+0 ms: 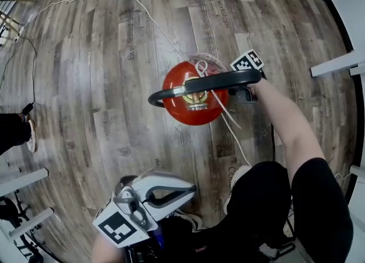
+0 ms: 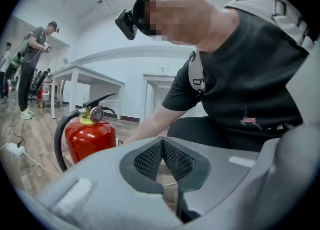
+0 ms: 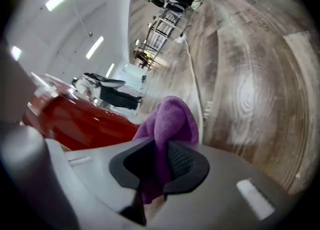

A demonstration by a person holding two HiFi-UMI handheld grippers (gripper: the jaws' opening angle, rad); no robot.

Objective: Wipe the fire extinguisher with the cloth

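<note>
- A red fire extinguisher (image 1: 179, 113) stands upright on the wood-plank floor (image 1: 85, 85), just ahead of the crouching person's knee, with its black hose (image 1: 197, 85) curving across its top.
- The right tool (image 3: 160, 161) is clamped on a bunched purple cloth (image 3: 172, 121) and held low, just beside the extinguisher's red body; whether the cloth touches it cannot be told.
- The left tool (image 2: 162, 159) is held back near the person, its jaws together with nothing between them.
- A white cable (image 1: 154, 22) trails across the floor past the extinguisher.
</note>
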